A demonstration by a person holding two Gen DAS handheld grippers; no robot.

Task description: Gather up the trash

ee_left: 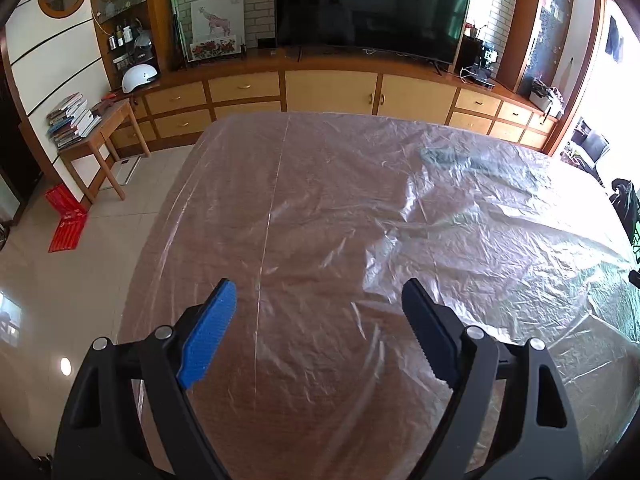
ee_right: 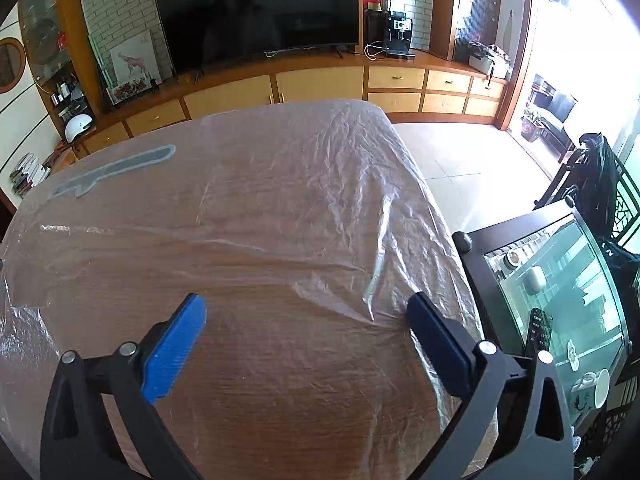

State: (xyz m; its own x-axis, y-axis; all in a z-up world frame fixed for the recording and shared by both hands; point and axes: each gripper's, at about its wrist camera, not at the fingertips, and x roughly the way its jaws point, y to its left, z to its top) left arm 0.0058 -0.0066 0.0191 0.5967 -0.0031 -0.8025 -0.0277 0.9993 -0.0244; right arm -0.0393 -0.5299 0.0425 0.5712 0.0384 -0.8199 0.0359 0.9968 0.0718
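Where plastic sheet [ee_left: 360, 200] lies, table beneath.

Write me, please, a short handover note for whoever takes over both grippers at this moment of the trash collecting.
Left gripper: open, nothing between its jaws, above the table's near part.
Right gripper: open wide, empty, over the near right corner, where a fold of the sheet rises close to its right finger.
Job's things: a thin clear plastic sheet lies crumpled over the whole wooden table; no other trash or bin shows.
Done: nothing gathered so far.
Left: probably pinch the sheet, likely at that raised fold, bunch it up and carry it off.
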